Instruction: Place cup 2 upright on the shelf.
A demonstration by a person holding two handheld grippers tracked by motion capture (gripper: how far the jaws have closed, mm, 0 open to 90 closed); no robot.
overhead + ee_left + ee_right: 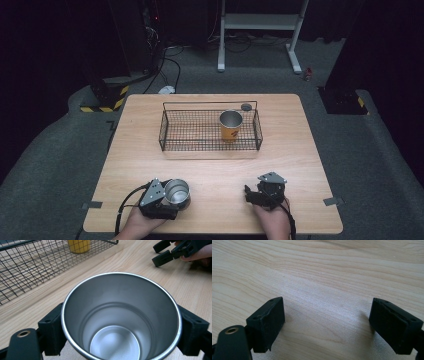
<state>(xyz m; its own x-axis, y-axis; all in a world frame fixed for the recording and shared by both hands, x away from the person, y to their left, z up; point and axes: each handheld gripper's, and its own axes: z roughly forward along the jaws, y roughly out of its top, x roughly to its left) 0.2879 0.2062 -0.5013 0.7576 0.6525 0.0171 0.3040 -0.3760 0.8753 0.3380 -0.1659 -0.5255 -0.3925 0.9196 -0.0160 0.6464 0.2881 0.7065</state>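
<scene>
1. Left gripper (167,197), at the lower left of the high view, had its jaws pressed on both sides of a steel cup (120,317), which stood on the table (215,170).
2. Right gripper (260,192), at the lower right, rested with jaws wide apart and nothing between them.
3. Judging by this, one orange cup (230,125) already stood in the wire basket (170,131); the steel cup probably had to follow.
4. Nothing stood between; only the basket's near wall had to be cleared.
</scene>
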